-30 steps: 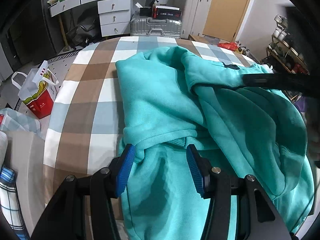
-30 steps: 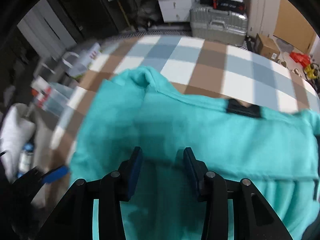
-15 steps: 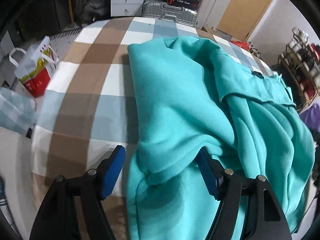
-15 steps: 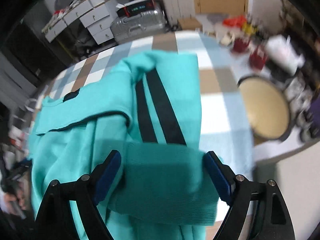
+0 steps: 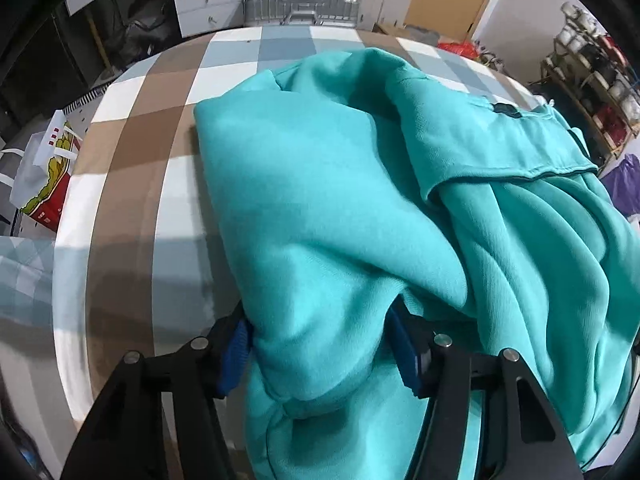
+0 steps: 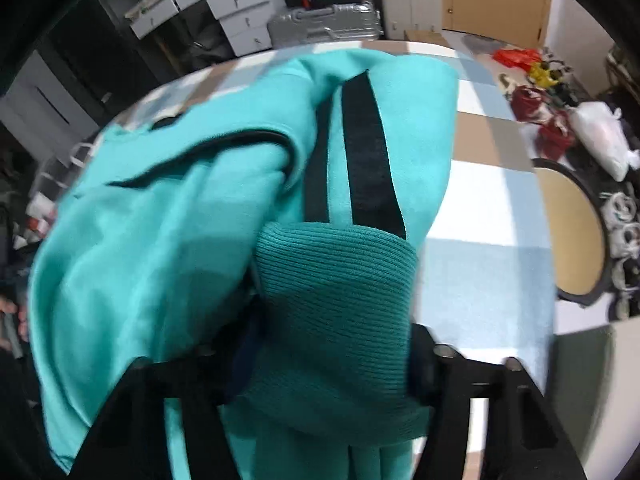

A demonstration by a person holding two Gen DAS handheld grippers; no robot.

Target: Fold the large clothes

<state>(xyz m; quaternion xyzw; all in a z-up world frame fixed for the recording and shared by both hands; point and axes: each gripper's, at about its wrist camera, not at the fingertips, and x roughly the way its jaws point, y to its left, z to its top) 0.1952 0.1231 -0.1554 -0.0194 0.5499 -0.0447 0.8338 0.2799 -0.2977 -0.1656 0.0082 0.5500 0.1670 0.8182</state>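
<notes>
Currently mid-fold: both grippers have hold of the teal sweatshirt point(image 5: 340, 208), which lies bunched on the checked bed cover point(image 5: 132, 184), its bulk heaped toward the right side of the left wrist view. Left gripper point(image 5: 320, 356) has just been narrowing, and a thick roll of the body fabric sits between its blue pads point(image 5: 236, 344); cloth fills the gap and bulges over both, so I read it as pinching that edge. Right gripper point(image 6: 332, 356) has also just been narrowing, with the darker ribbed cuff point(image 6: 336, 280) wedged between its fingers; it looks clamped on the cuff, though that view is blurred and its pads are mostly hidden by the cloth. Two black stripes point(image 6: 364, 152) run up the sleeve from the cuff. My read of the step: gathering a sleeve and a body edge to bring them across the torso. Garment is far from flat, so the fold is early. Next move calls for lifting both grips together, keeping tension so the layers don't slump, then laying the sleeve over the body and smoothing. Risk: thick fleece slips out of a partial pinch.
</notes>
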